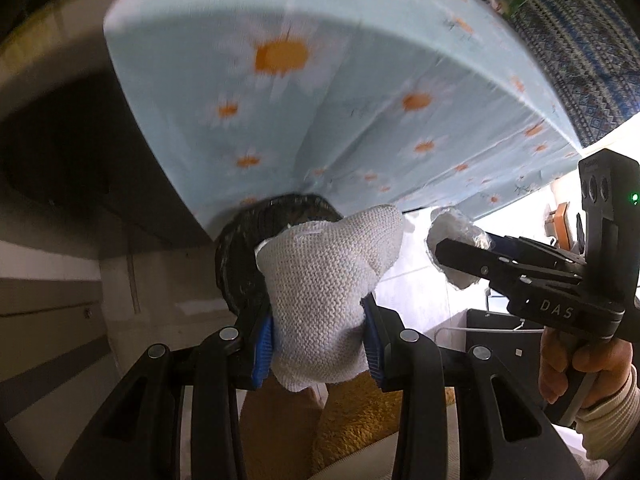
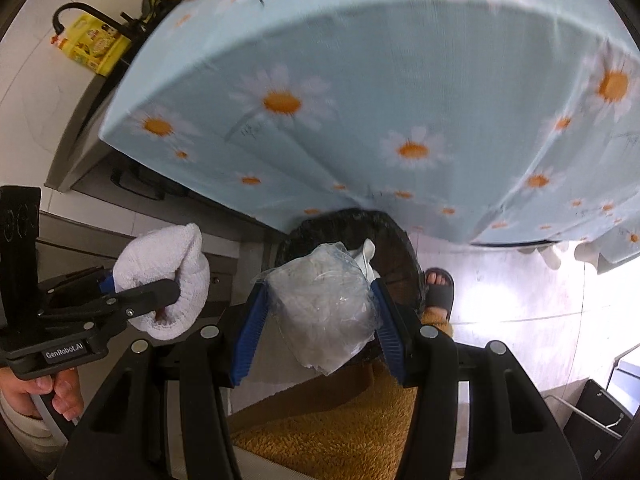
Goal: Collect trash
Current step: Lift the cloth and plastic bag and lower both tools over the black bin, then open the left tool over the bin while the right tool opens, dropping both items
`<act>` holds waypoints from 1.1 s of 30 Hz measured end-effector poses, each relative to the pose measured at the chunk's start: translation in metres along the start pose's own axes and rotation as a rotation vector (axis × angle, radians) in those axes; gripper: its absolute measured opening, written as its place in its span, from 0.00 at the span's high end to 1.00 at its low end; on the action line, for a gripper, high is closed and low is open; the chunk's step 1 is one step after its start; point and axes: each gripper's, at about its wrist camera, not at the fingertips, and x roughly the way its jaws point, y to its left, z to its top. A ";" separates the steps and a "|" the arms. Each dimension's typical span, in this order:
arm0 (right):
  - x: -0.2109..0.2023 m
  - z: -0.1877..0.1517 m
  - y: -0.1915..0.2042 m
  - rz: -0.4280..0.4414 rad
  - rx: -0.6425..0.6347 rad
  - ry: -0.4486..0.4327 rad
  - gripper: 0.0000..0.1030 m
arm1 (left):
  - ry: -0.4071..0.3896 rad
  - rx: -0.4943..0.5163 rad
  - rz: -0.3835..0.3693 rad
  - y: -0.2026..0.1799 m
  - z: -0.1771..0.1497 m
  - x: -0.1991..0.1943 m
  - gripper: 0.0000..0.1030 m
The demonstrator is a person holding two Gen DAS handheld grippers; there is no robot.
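Closest to the right wrist camera, the right gripper (image 2: 320,312) is closed partway on a crumpled wad of clear plastic wrap with white paper inside (image 2: 324,308); the blue pads (image 2: 250,332) press its two sides, and the wad fills the gap between them and bulges forward past the tips. It looks held this way so it can be dropped straight down — the round black mesh wastebasket (image 2: 396,256) sits directly beyond and below it, near a foot in a dark sandal (image 2: 439,286). In the left wrist view, the left gripper (image 1: 320,336) is likewise clamped on a white knitted cloth bundle (image 1: 324,284), which sits between the blue pads (image 1: 262,348) and sticks out well forward, hiding part of the basket's rim (image 1: 236,252) just behind it. Both pieces of trash appear poised over the bin for release. Farther off, a pale blue tablecloth printed with daisies (image 2: 360,100) drapes over the table edge above the basket.
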 end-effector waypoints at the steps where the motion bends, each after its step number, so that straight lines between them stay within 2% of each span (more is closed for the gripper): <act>1: 0.005 0.000 -0.001 0.002 0.003 0.013 0.49 | 0.008 -0.005 -0.002 0.002 0.000 0.004 0.66; 14: 0.040 -0.006 -0.003 0.007 -0.009 0.096 0.49 | 0.087 -0.085 -0.010 0.018 -0.021 0.049 0.65; 23: 0.054 -0.001 -0.011 0.006 -0.005 0.121 0.48 | 0.122 -0.110 -0.004 0.021 -0.019 0.064 0.65; 24: 0.055 0.000 -0.013 0.004 0.004 0.123 0.46 | 0.129 -0.116 -0.002 0.021 -0.018 0.066 0.63; 25: 0.056 0.001 -0.014 0.004 0.013 0.124 0.43 | 0.153 -0.124 -0.011 0.022 -0.019 0.070 0.56; 27: 0.056 0.002 -0.016 0.030 0.038 0.123 0.41 | 0.175 -0.142 -0.006 0.022 -0.018 0.075 0.49; 33: 0.051 0.006 -0.016 0.034 0.050 0.111 0.40 | 0.164 -0.152 0.008 0.026 -0.015 0.073 0.47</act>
